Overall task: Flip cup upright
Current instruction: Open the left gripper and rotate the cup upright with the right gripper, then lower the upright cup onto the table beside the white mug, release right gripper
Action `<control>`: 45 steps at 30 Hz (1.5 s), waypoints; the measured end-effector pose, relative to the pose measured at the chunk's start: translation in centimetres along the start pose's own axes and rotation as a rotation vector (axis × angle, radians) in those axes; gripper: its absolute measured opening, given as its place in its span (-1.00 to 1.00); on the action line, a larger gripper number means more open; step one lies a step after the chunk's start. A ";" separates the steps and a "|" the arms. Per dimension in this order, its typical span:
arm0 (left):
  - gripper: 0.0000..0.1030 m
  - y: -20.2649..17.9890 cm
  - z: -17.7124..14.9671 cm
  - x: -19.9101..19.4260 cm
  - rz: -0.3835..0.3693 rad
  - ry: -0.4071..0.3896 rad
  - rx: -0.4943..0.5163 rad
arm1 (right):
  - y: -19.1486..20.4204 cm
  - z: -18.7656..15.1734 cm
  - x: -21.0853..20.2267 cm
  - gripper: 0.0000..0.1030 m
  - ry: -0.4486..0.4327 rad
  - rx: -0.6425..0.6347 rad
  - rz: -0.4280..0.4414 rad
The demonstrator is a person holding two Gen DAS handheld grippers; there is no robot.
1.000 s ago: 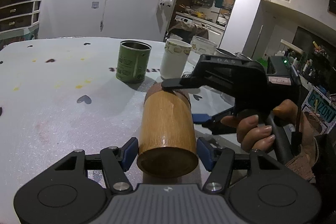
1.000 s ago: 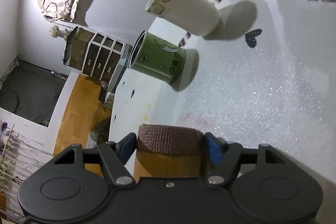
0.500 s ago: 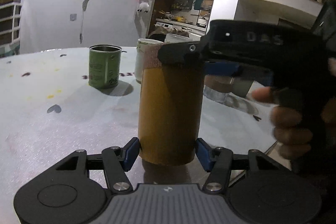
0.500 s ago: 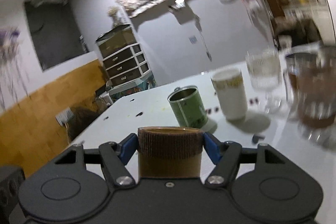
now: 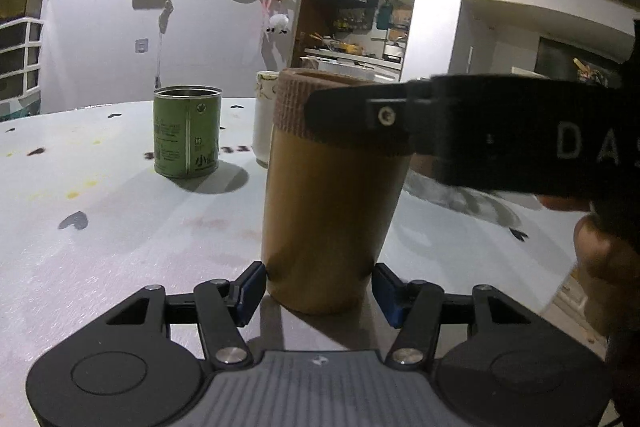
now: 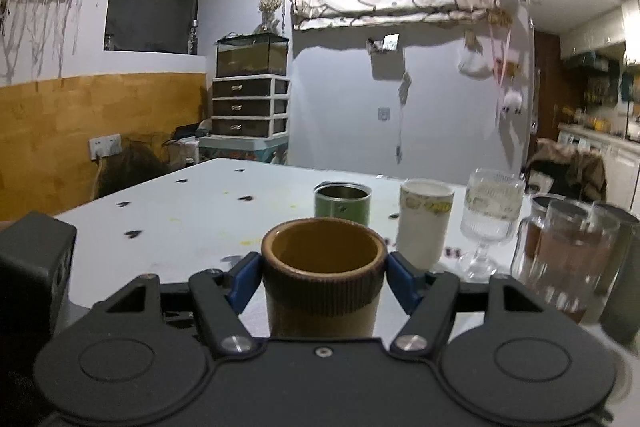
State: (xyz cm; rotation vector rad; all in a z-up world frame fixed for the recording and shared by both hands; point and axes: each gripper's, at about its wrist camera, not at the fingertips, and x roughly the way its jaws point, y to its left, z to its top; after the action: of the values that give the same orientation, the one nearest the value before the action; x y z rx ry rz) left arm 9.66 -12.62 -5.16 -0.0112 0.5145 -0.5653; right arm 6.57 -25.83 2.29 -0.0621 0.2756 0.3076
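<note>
My right hand-held gripper (image 6: pixel 323 277) is clamped on the ribbed brown band just under the rim of the cup (image 6: pixel 323 275), one blue pad (image 6: pixel 240 281) pressed against each side. The cup stands upright on the desk (image 6: pixel 180 215), mouth facing up, its bare amber inside in view.

From my left wrist view the same cup (image 5: pixel 334 195) rises at 12 o'clock, its base sitting between the blue pads (image 5: pixel 250 293) of my left hand-held gripper (image 5: pixel 320 293). That one is spread apart: the left pad is about touching the base, the right pad stands just clear of it.

Beyond the cup in the right wrist view, a green tin (image 6: pixel 342 205) sits at 12 o'clock, a white mug (image 6: pixel 424 223) at 1 o'clock, and a ribbed stemmed glass (image 6: pixel 490 219) just right of the mug. More glasses with brown liquid (image 6: pixel 560 247) crowd the 3 o'clock edge, blurred.
</note>
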 end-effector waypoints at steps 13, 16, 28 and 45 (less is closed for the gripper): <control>0.10 -0.5 4.0 7.0 -0.024 0.073 -0.033 | -3.6 0.6 3.7 0.33 -0.019 -0.002 -0.103; 0.10 -0.8 4.9 8.6 -0.019 0.105 -0.035 | -4.6 0.9 4.7 0.33 -0.012 -0.006 -0.122; 0.85 -1.7 5.1 9.2 0.003 0.128 -0.057 | -6.6 0.7 6.2 0.33 -0.036 -0.021 -0.149; 0.85 0.2 4.1 3.4 0.077 0.020 -0.072 | -7.5 0.3 7.2 0.34 -0.062 -0.043 -0.182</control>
State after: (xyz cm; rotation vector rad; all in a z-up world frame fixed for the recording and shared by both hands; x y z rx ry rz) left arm 14.13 -14.76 -3.20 -0.0538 0.5526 -0.4722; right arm 15.57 -30.89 0.71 -0.1189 0.2000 0.1345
